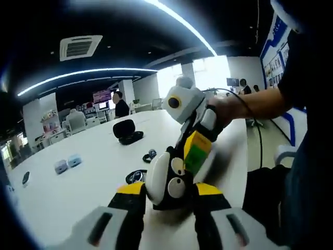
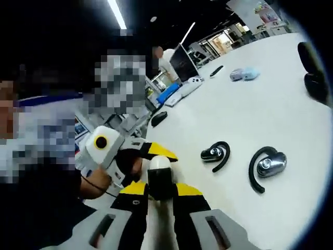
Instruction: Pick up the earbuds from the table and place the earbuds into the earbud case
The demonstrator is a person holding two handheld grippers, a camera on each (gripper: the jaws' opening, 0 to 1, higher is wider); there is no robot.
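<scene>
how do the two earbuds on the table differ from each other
In the right gripper view, the far earbud looks smaller, and its ear hook curls down on its right side. The near earbud looks larger, partly from being closer to the camera, and its hook arcs over the top and down its left side. Both are black open-ear hooks with a shiny silver body, lying loose and apart on the white table, neither one gripped.

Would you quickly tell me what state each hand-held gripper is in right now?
Left hand-held gripper: open.
Right hand-held gripper: cannot be told; something white sits between its jaws.
</scene>
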